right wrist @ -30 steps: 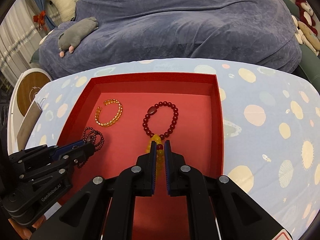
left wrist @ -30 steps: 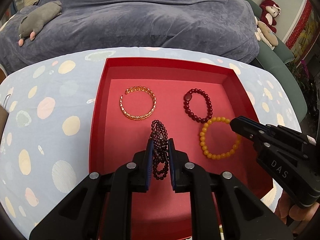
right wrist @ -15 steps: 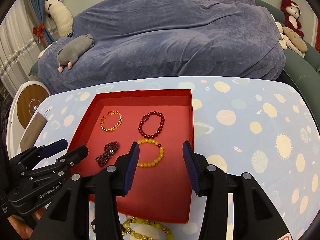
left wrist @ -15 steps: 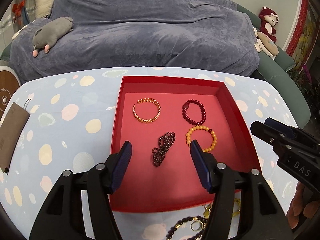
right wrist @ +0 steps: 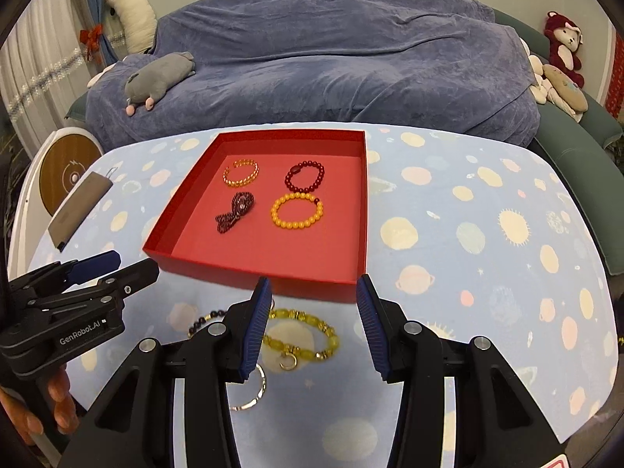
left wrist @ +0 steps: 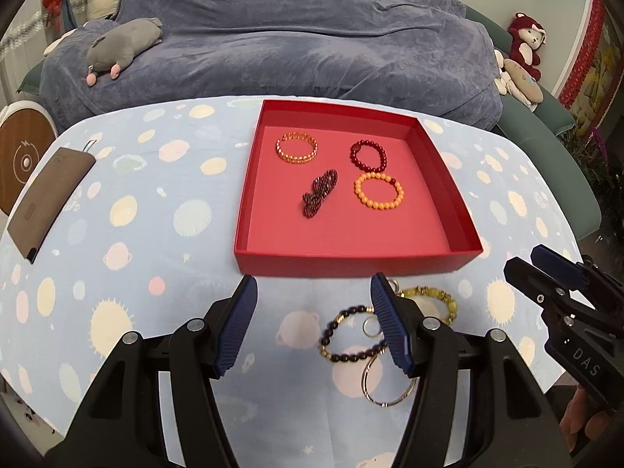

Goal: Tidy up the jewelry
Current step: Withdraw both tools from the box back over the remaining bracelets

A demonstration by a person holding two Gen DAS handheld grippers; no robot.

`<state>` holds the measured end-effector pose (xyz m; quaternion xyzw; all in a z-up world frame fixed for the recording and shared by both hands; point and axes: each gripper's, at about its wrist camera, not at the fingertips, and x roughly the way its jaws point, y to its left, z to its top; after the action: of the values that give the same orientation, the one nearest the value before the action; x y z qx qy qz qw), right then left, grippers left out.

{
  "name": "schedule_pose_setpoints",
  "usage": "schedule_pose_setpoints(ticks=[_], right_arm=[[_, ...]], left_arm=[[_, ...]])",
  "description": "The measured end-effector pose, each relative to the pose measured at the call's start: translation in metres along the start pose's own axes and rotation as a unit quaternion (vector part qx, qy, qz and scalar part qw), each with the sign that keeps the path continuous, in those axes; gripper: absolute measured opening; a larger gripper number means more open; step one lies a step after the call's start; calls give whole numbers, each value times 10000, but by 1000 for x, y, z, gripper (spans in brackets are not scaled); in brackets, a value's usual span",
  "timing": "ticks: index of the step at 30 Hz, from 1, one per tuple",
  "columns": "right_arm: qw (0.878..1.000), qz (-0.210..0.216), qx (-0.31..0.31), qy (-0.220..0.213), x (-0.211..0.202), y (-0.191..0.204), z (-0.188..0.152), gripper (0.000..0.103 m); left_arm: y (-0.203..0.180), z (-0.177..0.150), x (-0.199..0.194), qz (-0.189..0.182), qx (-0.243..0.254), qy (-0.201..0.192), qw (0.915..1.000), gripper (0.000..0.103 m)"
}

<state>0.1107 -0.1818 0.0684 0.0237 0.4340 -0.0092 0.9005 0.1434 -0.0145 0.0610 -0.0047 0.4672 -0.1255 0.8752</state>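
Observation:
A red box (left wrist: 351,261) on the spotted tablecloth holds a gold bangle (left wrist: 297,147), a dark red bead bracelet (left wrist: 368,155), an orange bead bracelet (left wrist: 378,190) and a bunched garnet strand (left wrist: 319,194). In front of the box lie a dark bead bracelet (left wrist: 327,333), a yellow-green bracelet (left wrist: 429,294) and a thin metal hoop (left wrist: 384,401). My left gripper (left wrist: 313,284) hangs open above these loose pieces with nothing between its fingers. My right gripper (right wrist: 314,284) is open and empty above the yellow-green bracelet (right wrist: 308,318), beside the left gripper (right wrist: 134,263).
A brown pouch (left wrist: 50,199) lies at the table's left edge, beside a round white device (left wrist: 23,156). A blue-covered sofa (left wrist: 292,39) with a grey plush (left wrist: 124,43) stands behind the table. Bare tablecloth (right wrist: 487,253) stretches right of the box.
Both grippers opened, leaving the garnet strand and the orange bracelet lying in the box. Both then drew back and up to the near side, bringing the loose jewellery into view.

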Motion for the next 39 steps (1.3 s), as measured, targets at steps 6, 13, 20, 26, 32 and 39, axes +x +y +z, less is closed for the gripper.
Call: schedule_pose_setpoints(ticks=[6,13,20,26,32,39], right_arm=[[9997,-9,65,243,-6,2,-37,45],[9985,1,180,508,-2,3,-70,45],[9973,-11,371,634,5,-3,-86,45],[9964,-25,494,688,10,-12,-90,45],[9956,-22,582,738,15,-18,-93,45],[9949,8,625,787,19,-21,-96,45]], left_arm=[[-2,-32,-3,104,-15,181,9998,58],[-1,-63,-2,115,-155,367,9991,57],[-8,-82,7,23,-174,548,9983,57],[-21,-87,19,-75,-133,617,9980,57],[-35,-90,38,-73,15,742,9972,56],[-48,-91,46,330,490,649,9961,44]])
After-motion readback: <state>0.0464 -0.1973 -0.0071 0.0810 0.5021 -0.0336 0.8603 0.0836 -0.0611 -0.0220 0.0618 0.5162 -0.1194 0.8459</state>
